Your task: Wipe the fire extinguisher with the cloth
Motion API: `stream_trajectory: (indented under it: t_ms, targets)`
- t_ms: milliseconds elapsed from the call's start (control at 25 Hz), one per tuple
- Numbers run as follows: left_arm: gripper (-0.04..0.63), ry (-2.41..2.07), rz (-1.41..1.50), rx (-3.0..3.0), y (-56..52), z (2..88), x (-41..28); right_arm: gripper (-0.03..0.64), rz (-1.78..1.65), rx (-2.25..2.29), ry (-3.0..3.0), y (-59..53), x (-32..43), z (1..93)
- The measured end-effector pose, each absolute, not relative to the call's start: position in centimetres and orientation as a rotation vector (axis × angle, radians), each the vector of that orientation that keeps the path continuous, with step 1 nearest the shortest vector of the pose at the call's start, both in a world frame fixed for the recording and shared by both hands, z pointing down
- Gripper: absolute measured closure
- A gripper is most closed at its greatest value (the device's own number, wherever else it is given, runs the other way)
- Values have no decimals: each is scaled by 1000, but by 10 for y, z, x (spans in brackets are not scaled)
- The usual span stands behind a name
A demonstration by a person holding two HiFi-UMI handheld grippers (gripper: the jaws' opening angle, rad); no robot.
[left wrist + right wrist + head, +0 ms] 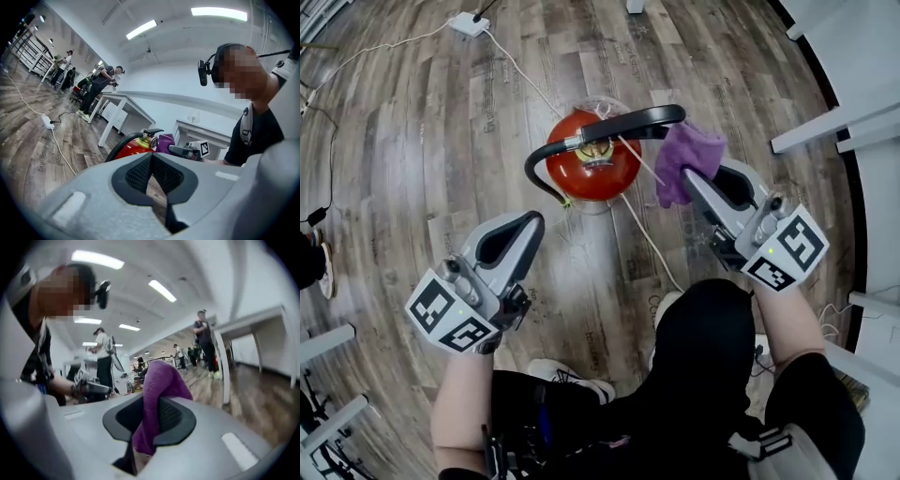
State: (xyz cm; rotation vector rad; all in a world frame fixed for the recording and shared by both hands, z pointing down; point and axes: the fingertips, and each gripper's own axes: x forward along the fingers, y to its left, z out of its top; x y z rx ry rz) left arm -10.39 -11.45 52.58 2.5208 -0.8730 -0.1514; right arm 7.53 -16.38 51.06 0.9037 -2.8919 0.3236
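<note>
Red extinguisher (130, 147) half hidden behind closed left tongs (152, 157); purple cloth (164, 142) beside.

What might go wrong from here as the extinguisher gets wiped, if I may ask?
The right claw pinches a fold of the cloth, so rubbing could pull it free. The fire extinguisher stands unsupported on the floor, with the left claw shut and away from it; a sideways push might tip it. Loose cloth may snag the handle.
</note>
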Motion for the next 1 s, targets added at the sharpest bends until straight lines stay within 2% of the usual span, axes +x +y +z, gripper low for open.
stream_trajectory:
  t_ms: [80, 160, 480, 1000]
  targets:
    - [600, -882, -162, 2516, -114, 524, -108, 558, -80, 893, -2810, -154, 55, 490]
    - [600, -885, -181, 2508, -112, 522, -110, 558, -322, 833, -2745, -144, 36, 485]
    - [600, -847, -172, 2496, -101, 528, -111, 560, -846, 449, -2364, -98, -10, 557]
    - [600, -858, -128, 2501, -93, 534, -119, 561, -632, 299, -2188, -90, -20, 787]
